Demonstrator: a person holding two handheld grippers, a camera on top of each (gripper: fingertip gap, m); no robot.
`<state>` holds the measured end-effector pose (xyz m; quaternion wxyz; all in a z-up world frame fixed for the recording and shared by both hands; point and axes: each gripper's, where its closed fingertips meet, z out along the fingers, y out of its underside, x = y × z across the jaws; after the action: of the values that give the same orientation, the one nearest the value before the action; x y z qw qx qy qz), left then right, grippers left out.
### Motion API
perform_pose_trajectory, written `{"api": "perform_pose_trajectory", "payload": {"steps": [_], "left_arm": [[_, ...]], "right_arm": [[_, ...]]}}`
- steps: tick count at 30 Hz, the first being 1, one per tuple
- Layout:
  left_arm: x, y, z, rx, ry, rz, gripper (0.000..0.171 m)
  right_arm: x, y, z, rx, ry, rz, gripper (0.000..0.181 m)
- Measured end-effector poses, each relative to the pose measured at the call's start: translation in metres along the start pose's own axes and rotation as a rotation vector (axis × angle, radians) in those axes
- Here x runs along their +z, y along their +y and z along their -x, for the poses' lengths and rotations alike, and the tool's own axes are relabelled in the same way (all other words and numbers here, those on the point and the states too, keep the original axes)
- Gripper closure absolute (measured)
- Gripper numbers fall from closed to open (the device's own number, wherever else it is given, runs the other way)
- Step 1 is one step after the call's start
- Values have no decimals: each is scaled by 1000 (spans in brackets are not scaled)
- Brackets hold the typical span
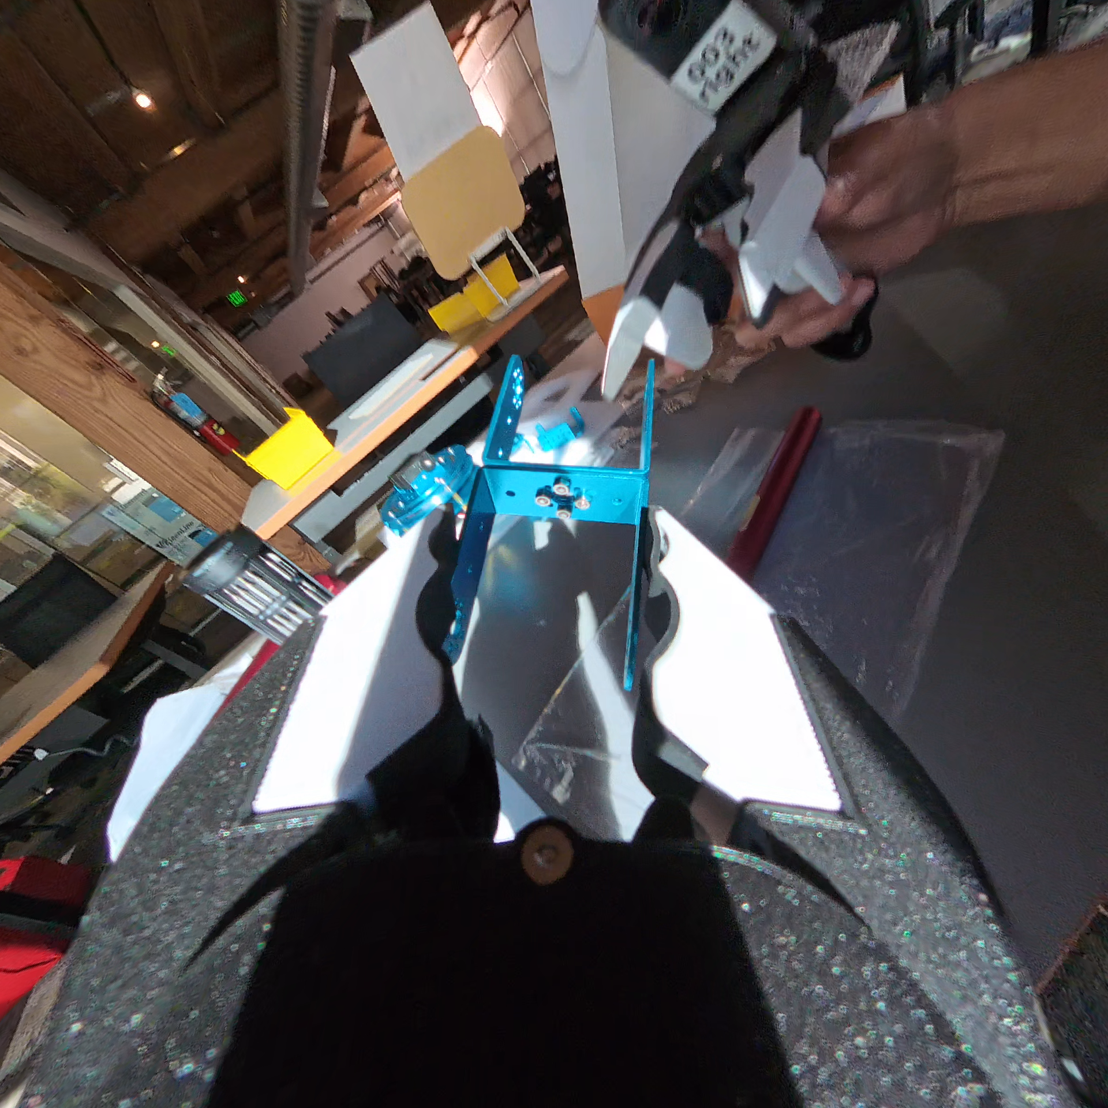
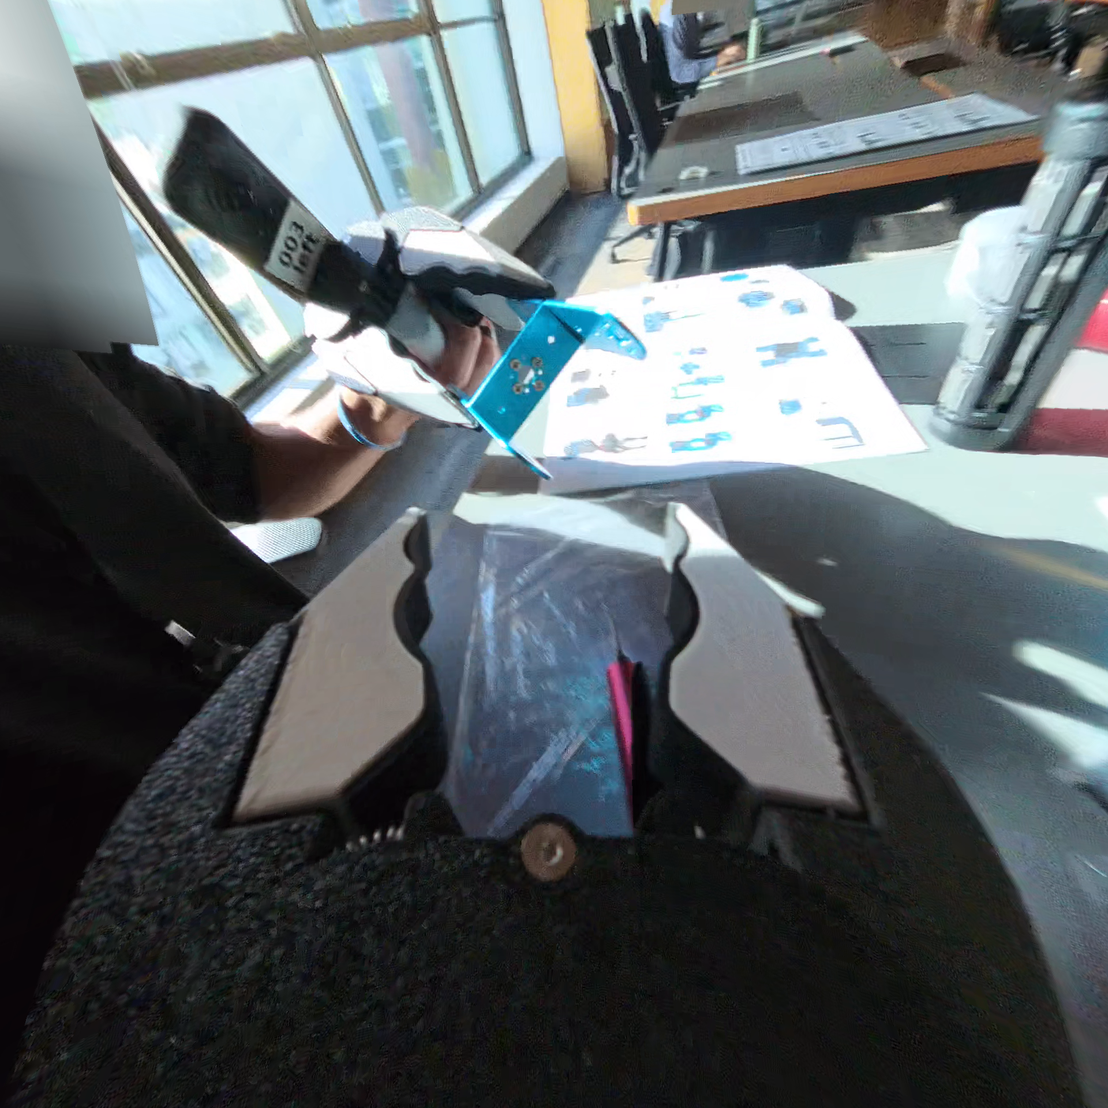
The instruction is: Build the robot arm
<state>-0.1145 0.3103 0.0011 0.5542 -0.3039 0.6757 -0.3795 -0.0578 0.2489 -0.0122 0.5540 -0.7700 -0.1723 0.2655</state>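
My left gripper is shut on a blue metal U-shaped bracket, pressing on its two side arms, and holds it in the air. The right wrist view shows the same gripper and the bracket at the left, held by a hand. My right gripper is open and empty. It hovers over a clear plastic bag with a red strip. In the left wrist view it is at the upper right, just beyond the bracket.
A white sheet with blue pictures lies on the grey table. A black rack of tools stands at its right. More blue parts lie beyond the bracket. The plastic bag lies to the right. Desks and yellow bins stand behind. The tips of one gripper are about 10 cm away from the tips of the other.
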Motion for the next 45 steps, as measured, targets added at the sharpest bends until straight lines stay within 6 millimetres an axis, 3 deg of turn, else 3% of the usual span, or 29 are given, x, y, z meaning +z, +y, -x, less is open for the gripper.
{"api": "perform_pose_trajectory", "payload": {"steps": [2,5,7,10,13,14,23,26,29,35,39,41,45], "left_arm": [[-1,-15,6,8,-37,-59,109],[-1,-33,9,-27,-66,-147,109],[4,-36,9,-22,-95,-161,109],[14,-36,4,24,-141,-147,109],[19,-37,5,76,-230,-154,109],[19,-38,6,80,-260,-169,109],[25,-32,1,30,-322,-173,108],[26,-28,-8,-77,-211,-149,108],[21,-29,-21,-344,40,-164,107],[19,-28,-11,-909,470,-115,108],[21,-27,-21,-1070,703,-37,120],[18,-32,-25,-1118,776,-50,132],[17,-29,-32,-1133,802,-37,138]], "right_arm": [[22,-4,6,42,-34,-22,90],[39,-28,25,123,-157,-170,90],[49,-40,27,170,-169,-238,89],[63,-47,28,256,-170,-294,108],[68,-45,20,230,-64,-286,146],[66,-46,19,208,-41,-293,149],[59,-40,14,24,202,-84,153],[57,-33,12,58,180,-1,154],[51,-25,15,111,70,102,153],[41,-2,24,264,-194,320,153],[36,0,40,350,-404,370,153],[37,3,39,361,-420,397,153],[39,3,40,357,-420,411,153]]}}
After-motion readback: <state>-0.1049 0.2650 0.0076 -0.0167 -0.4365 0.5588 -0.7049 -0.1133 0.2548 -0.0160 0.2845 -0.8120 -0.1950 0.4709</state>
